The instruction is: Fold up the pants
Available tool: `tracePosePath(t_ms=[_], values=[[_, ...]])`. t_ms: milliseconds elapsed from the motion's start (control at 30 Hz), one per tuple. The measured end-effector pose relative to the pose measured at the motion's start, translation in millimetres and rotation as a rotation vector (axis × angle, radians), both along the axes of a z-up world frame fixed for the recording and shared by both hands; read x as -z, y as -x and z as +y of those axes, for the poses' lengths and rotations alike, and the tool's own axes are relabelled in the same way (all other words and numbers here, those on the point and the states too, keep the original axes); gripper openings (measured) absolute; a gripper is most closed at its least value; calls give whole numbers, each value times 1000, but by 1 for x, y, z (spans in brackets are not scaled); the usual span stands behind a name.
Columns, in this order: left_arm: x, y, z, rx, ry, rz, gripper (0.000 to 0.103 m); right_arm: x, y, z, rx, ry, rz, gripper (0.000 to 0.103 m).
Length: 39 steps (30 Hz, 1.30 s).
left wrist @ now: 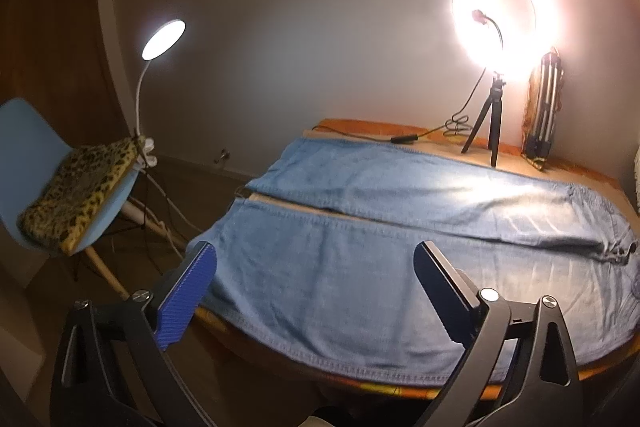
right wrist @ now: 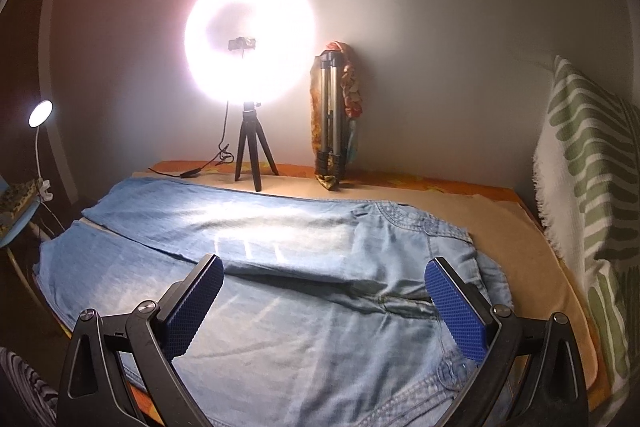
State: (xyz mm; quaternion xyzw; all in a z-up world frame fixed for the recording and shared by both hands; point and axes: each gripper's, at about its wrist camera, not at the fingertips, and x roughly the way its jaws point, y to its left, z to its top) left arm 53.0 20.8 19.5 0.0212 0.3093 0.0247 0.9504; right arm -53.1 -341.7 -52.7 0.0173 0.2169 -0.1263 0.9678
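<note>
Light blue denim pants lie spread flat on the bed, both legs side by side with a narrow gap between them, waistband at the right. They also show in the right wrist view. My left gripper is open and empty, held above the near leg close to its hem end. My right gripper is open and empty, held above the crotch and near hip, with the waistband to its right.
A lit ring light on a small tripod and a folded tripod stand at the bed's far edge by the wall. A green-patterned pillow lies at the right. A blue chair with a leopard cushion and a clip lamp stands left.
</note>
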Motion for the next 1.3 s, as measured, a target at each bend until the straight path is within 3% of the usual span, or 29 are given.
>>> tracePosePath(t_ms=[367, 733, 900, 1300], values=[[-21, -62, -12, 31, 52, 10, 86, -19, -61, -30, -99, 28, 26, 102], [-11, -135, -48, 100, 29, 75, 80, -27, -160, -76, -269, -45, 123, 96], [9, -165, -72, 159, 18, 137, 77, -12, -212, -78, -364, -2, 217, 89], [74, -228, -119, 228, 34, 284, 77, 63, -320, -95, -491, 133, 473, 80]])
